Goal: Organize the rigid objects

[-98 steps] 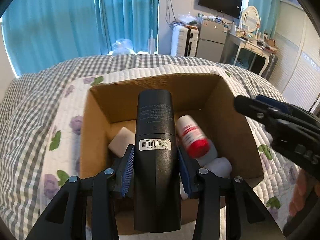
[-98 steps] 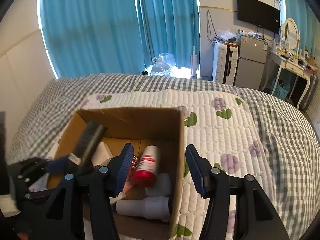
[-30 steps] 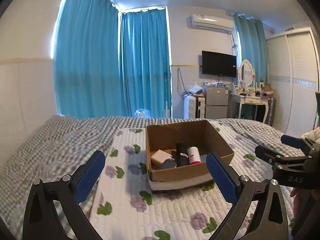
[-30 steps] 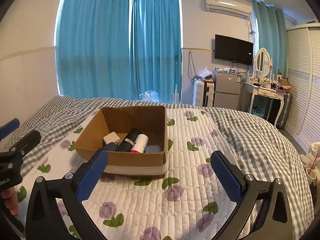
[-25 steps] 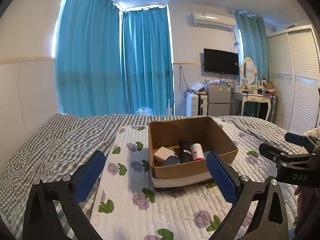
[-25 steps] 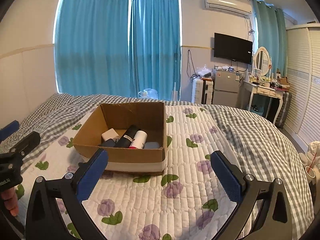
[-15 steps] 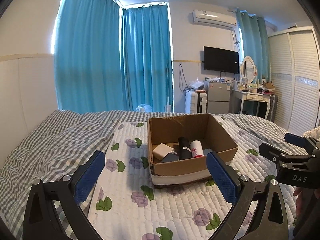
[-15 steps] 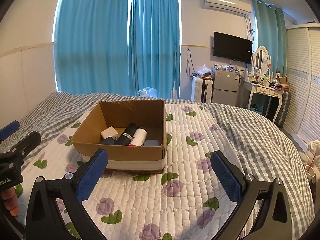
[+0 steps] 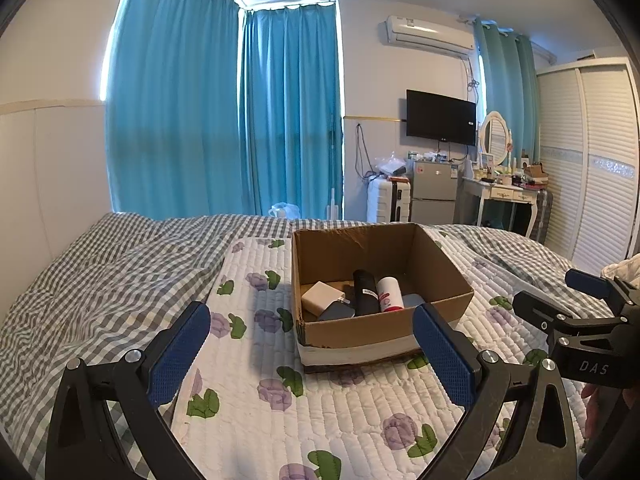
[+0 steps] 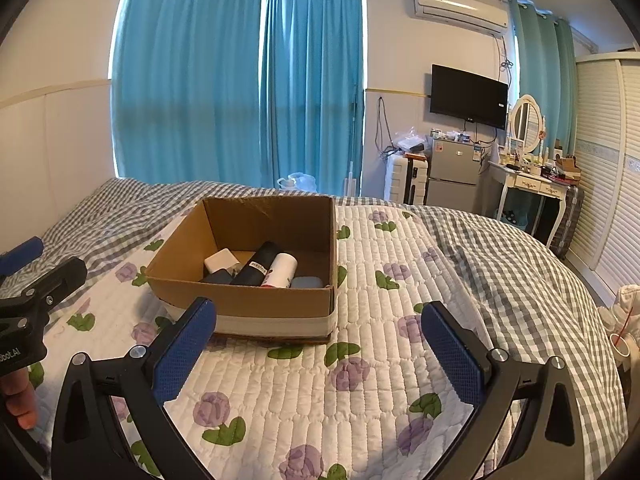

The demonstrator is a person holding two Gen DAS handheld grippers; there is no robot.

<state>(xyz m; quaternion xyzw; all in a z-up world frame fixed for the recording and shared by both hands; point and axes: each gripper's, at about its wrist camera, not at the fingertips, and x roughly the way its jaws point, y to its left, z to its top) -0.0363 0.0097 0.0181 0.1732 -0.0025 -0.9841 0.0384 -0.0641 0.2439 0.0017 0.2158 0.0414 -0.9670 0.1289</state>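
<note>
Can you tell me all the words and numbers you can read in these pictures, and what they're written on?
"DAS" on the right gripper body, seen from the left wrist view.
"bot.AI" on the left gripper body, start cut off by the frame edge.
Black bottle label: too small to read.
White bottle red print: too blurred.
Fridge stickers: unreadable.

Bottles [image 9: 378,294] lie in box [image 9: 384,330] on bed [image 9: 120,280].
</note>
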